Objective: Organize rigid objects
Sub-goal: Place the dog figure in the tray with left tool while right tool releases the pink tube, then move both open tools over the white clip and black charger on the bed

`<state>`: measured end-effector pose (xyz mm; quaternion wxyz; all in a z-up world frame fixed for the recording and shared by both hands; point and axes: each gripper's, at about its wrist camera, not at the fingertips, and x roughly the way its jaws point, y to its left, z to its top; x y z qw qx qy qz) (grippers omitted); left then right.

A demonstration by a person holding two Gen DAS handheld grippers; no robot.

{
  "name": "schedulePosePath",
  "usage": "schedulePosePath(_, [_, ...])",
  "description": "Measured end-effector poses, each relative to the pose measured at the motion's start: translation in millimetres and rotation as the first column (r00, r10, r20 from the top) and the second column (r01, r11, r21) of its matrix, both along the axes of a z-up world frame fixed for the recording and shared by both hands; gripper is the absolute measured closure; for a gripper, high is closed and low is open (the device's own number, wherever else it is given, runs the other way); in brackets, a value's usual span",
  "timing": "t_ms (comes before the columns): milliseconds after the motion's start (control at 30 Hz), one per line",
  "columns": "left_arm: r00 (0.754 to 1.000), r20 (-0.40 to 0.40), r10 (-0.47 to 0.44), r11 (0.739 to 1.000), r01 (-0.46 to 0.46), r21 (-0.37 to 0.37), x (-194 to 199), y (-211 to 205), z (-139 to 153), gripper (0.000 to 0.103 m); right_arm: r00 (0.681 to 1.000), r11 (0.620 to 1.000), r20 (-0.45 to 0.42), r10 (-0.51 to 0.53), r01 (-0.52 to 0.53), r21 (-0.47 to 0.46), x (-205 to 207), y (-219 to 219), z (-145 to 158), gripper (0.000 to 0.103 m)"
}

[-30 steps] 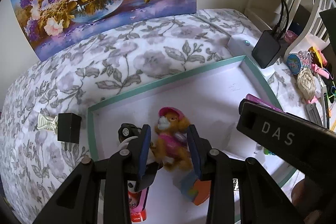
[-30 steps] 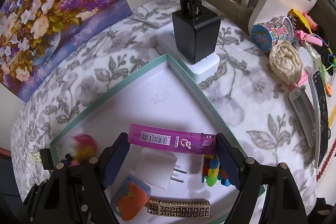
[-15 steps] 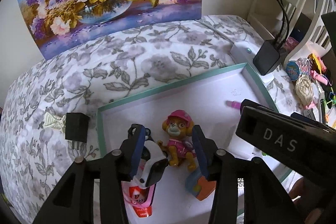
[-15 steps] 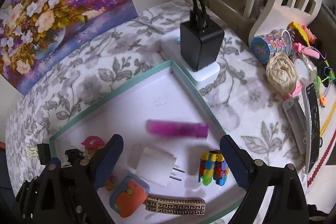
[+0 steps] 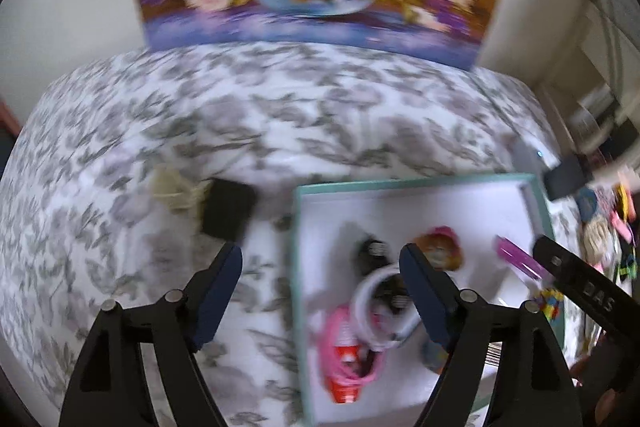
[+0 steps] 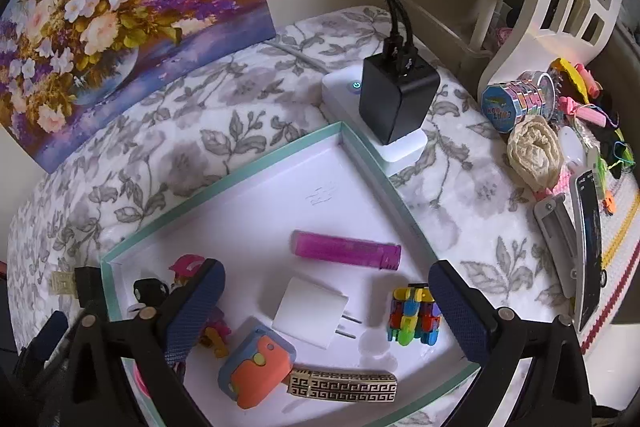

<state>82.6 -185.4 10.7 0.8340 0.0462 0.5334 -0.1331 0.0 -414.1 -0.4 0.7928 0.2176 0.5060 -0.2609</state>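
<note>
Left tool (image 5: 322, 263) jaws are opening, empty; aim squarely over black cube (image 5: 227, 209) beside tray (image 5: 297, 267). Right tool (image 6: 326, 291) jaws are spreading wide, empty, hovering above pink lighter (image 6: 346, 249).

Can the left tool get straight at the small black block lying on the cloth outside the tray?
Probably yes. The black block lies on bare cloth just ahead of the left tool, outside the tray, with nothing over it. The tool's jaws are opening and hold nothing.

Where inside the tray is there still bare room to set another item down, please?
The tray's far half is bare, from the purple lighter back to the corner by the black charger. The near half is crowded: white plug, block toy, orange case, patterned clip.
</note>
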Motion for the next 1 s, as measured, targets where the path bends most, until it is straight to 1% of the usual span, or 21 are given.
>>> schedulePosePath(133, [0.996,-0.028,0.083,0.996,-0.084,-0.016,13,35,2,0.021,1.000,1.000,-0.009,0.017,-0.017,-0.019,4,7,1,0.000])
schedulePosePath(267, [0.984,-0.045,0.175,0.984,-0.175,-0.011,23,70,1,0.021,0.999,0.999,-0.014,0.044,-0.044,-0.025,9,21,5,0.000])
schedulePosePath(300, [0.980,-0.047,0.195,0.981,-0.195,-0.010,25,78,1,0.021,0.998,0.998,-0.010,0.055,-0.056,-0.023,11,25,6,0.000])
schedulePosePath(367, [0.970,-0.055,0.235,0.971,-0.237,-0.032,29,97,3,0.021,0.997,0.997,-0.008,0.076,-0.076,-0.027,14,35,9,0.000])
schedulePosePath(433, [0.960,-0.089,0.265,0.960,-0.272,-0.074,33,115,2,0.021,0.995,0.994,-0.001,0.103,-0.103,-0.028,17,47,13,0.000])
schedulePosePath(467, [0.955,-0.101,0.278,0.955,-0.286,-0.082,34,122,1,0.021,0.993,0.993,0.007,0.115,-0.114,-0.022,18,53,15,0.000])
schedulePosePath(533, [0.946,-0.109,0.306,0.946,-0.316,-0.080,37,134,-1,0.021,0.990,0.990,0.027,0.138,-0.137,-0.012,21,67,19,0.000])
schedulePosePath(633, [0.928,-0.112,0.356,0.928,-0.365,-0.072,40,153,-4,0.021,0.982,0.983,0.049,0.184,-0.183,-0.027,29,92,24,0.000])
schedulePosePath(700, [0.919,-0.111,0.379,0.918,-0.388,-0.077,42,164,-4,0.021,0.970,0.972,0.072,0.234,-0.232,-0.032,35,113,26,0.000])
schedulePosePath(800, [0.913,-0.117,0.390,0.911,-0.401,-0.096,46,175,-3,0.021,0.954,0.958,0.086,0.286,-0.285,-0.030,45,137,25,0.000])
schedulePosePath(900, [0.913,-0.124,0.389,0.910,-0.402,-0.099,51,180,-6,0.021,0.935,0.941,0.103,0.339,-0.339,-0.010,55,159,22,0.000])
schedulePosePath(1000, [0.915,-0.132,0.381,0.915,-0.393,-0.088,58,178,-12,0.021,0.916,0.922,0.108,0.387,-0.388,-0.008,66,181,16,0.000])
